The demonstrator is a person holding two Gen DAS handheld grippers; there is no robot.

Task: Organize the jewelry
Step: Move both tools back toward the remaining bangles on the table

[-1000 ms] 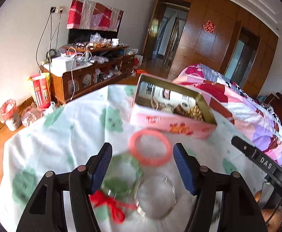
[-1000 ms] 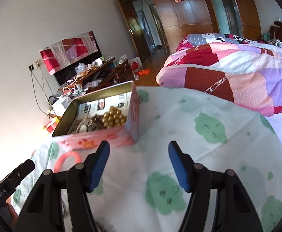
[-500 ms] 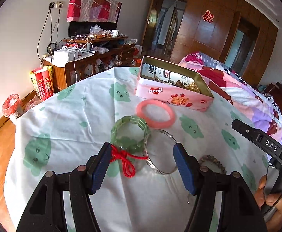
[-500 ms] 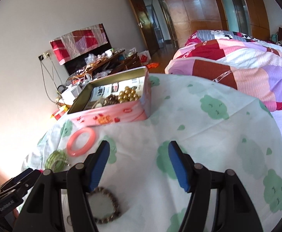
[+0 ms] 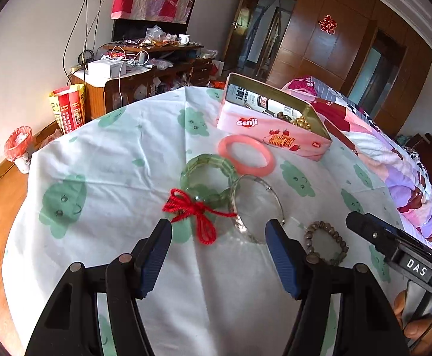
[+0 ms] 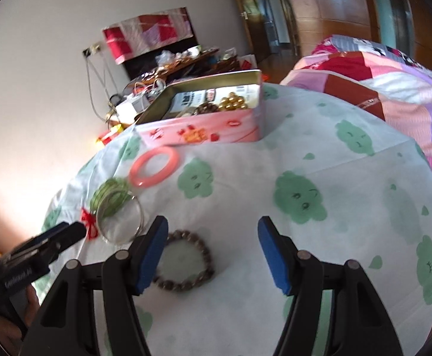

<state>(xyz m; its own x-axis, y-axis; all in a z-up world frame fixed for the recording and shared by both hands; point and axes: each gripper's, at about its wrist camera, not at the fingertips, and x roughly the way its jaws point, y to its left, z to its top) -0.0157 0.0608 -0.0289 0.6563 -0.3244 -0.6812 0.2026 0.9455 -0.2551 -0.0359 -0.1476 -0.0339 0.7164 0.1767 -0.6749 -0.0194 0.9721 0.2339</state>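
Note:
A pink tin box (image 5: 263, 132) (image 6: 204, 127) stands open at the far side of the table with bead jewelry inside. In front of it lie a pink bangle (image 5: 247, 155) (image 6: 153, 166), a green bangle (image 5: 208, 179) (image 6: 109, 197) tied with red string (image 5: 196, 215), a thin silver bangle (image 5: 256, 207) (image 6: 121, 222) and a brown bead bracelet (image 5: 327, 241) (image 6: 183, 262). My left gripper (image 5: 218, 237) is open and empty, just short of the green and silver bangles. My right gripper (image 6: 213, 234) is open and empty, with the bead bracelet by its left finger.
The table wears a white cloth with green prints (image 5: 112, 184). A bed with a patchwork quilt (image 6: 387, 83) lies to the right. A cluttered wooden cabinet (image 5: 144, 71) stands behind the table. A bin (image 5: 18, 148) sits on the floor at left.
Both grippers have pulled back from the tin toward the near side of the table. More bangles and the bead bracelet have come into view. Both stay open.

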